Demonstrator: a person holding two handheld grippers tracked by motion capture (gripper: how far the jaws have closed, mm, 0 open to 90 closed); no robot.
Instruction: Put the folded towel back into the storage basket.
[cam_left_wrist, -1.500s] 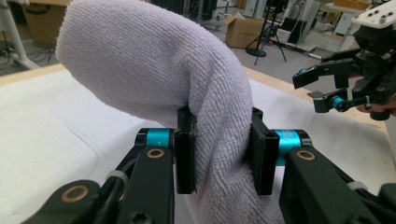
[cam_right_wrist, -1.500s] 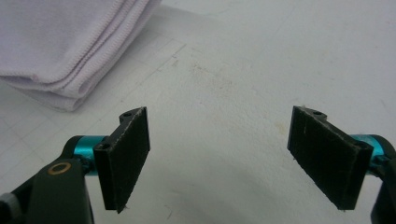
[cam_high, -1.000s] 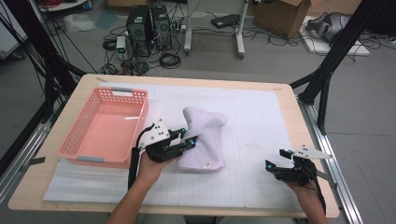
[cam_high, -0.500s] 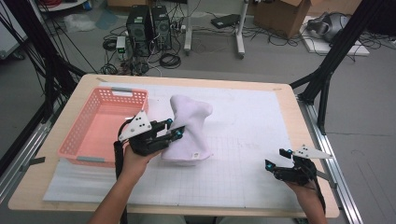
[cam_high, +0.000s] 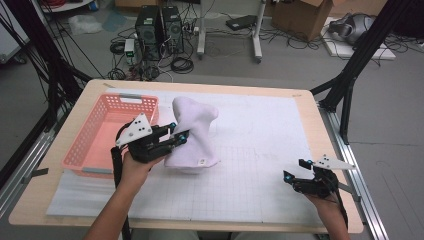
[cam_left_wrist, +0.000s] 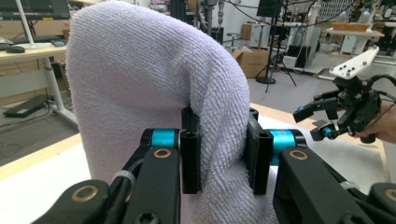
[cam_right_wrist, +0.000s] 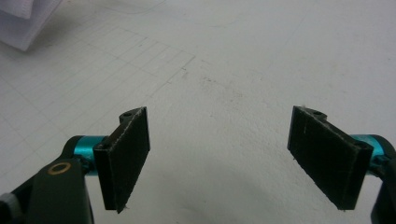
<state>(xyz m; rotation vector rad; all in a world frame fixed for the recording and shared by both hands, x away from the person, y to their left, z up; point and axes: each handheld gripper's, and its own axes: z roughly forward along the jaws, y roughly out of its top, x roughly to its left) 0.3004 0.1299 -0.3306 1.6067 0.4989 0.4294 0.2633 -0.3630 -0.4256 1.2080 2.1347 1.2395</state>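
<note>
High view first: a pale lilac terry towel (cam_high: 192, 131) stands bunched up on the white gridded mat (cam_high: 260, 165), left of the table's middle and just right of the pink plastic basket (cam_high: 107, 135). Its top rises in a hump and leans a little toward the far side; its lower edge, with a small tag, spreads on the mat. The left gripper (cam_high: 176, 137) pinches the towel's near-left side, the person's left hand (cam_high: 136, 162) coming in from the near edge. In the left gripper view the towel (cam_left_wrist: 154, 88) is squeezed between the two black pads (cam_left_wrist: 190, 161), which press into the cloth from both sides, a thick fold filling the gap; the jaws have just been closing a little further on it. The cloth arches up and over the jaws.

Well apart, at the near right of the table, the right gripper (cam_high: 295, 170) rests low over the mat in the person's right hand (cam_high: 325, 200), with its grey three-cornered plate on top. In the right gripper view its pads (cam_right_wrist: 123, 156) stand wide apart with nothing between them, bare mat (cam_right_wrist: 224, 93) beyond, and a corner of the towel (cam_right_wrist: 25, 21) at the far left.

The basket sits at the left on the wooden table (cam_high: 330, 145), its open side up. Beyond the far edge, on the floor, stand computer towers (cam_high: 160, 27) amid cables, and a cardboard box (cam_high: 300, 17).
</note>
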